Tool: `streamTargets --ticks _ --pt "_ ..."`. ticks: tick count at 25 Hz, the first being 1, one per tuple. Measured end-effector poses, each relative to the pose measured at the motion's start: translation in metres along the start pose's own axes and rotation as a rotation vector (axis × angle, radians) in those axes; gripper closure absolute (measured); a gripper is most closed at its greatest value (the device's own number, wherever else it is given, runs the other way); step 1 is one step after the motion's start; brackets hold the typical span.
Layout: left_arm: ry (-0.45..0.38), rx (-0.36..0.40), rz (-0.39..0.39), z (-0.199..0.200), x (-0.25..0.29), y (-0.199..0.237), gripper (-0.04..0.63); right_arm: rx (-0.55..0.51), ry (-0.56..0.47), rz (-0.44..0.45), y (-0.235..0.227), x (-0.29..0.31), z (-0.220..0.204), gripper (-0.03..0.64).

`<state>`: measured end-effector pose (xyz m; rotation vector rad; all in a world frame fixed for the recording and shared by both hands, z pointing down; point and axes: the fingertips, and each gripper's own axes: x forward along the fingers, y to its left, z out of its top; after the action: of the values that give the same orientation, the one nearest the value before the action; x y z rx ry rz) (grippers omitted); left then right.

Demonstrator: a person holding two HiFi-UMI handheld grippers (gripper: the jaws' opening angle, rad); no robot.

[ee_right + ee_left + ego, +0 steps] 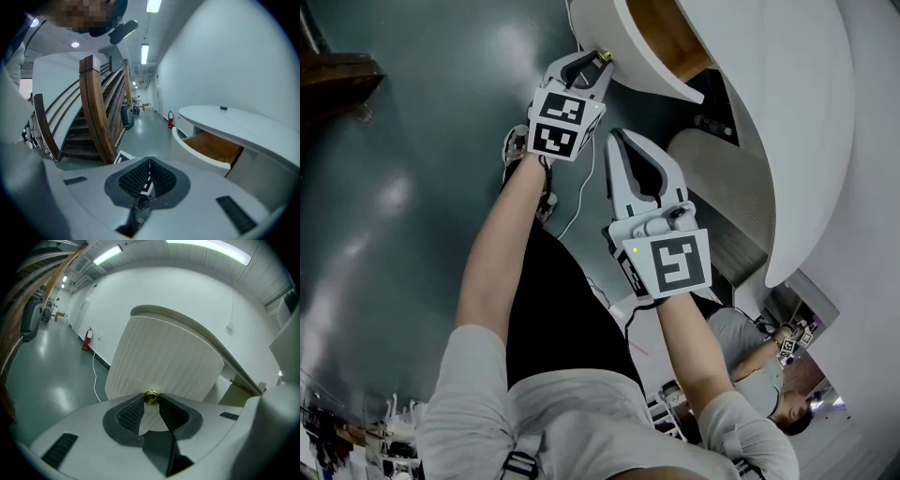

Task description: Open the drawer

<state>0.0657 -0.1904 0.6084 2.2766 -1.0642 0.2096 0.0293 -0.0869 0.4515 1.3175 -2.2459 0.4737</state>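
The curved white drawer (623, 52) stands pulled out from the white desk (787, 112), and its wooden inside (670, 37) shows. My left gripper (602, 58) is shut on the small brass knob (151, 398) in the middle of the ribbed drawer front (164, 357). The left gripper (151, 399) pinches the knob between its black pads. My right gripper (621, 142) hangs shut and holds nothing, below and to the right of the left one, apart from the drawer. In the right gripper view its jaws (150, 165) are together, and the open drawer (206, 147) lies ahead to the right.
A second ribbed white front (722, 178) sits below the open drawer. A wooden staircase (98, 112) rises to the left. A red fire extinguisher (87, 339) and a white cable (95, 376) lie along the wall. Another person (764, 352) sits at lower right.
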Motion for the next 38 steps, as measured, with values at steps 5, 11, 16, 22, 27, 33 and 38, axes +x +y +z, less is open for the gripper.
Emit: streamTargets --ticks 5,11,16,22,27,33,38 --pt "-0.006 -0.005 0.007 -0.008 -0.017 0.005 0.491 -0.013 -0.003 0.019 0.017 0.002 -0.002 0.603" --pt "-0.019 -0.024 0.024 -0.013 -0.033 0.009 0.491 -0.034 0.001 0.029 0.029 0.000 -0.005 0.603" --pt "-0.028 -0.048 0.046 -0.023 -0.047 0.011 0.491 -0.031 0.015 0.037 0.039 -0.005 -0.014 0.603" --pt "-0.035 -0.051 0.053 -0.027 -0.056 0.018 0.491 -0.025 0.018 0.048 0.047 -0.001 -0.019 0.603" --pt "-0.041 -0.053 0.057 -0.032 -0.061 0.018 0.491 -0.035 0.027 0.067 0.058 -0.003 -0.026 0.603" --pt "-0.046 -0.065 0.063 -0.031 -0.069 0.020 0.492 -0.025 0.022 0.060 0.057 -0.007 -0.025 0.603" --pt "-0.033 -0.068 0.078 -0.035 -0.077 0.020 0.492 -0.014 0.007 0.059 0.061 -0.015 -0.022 0.603"
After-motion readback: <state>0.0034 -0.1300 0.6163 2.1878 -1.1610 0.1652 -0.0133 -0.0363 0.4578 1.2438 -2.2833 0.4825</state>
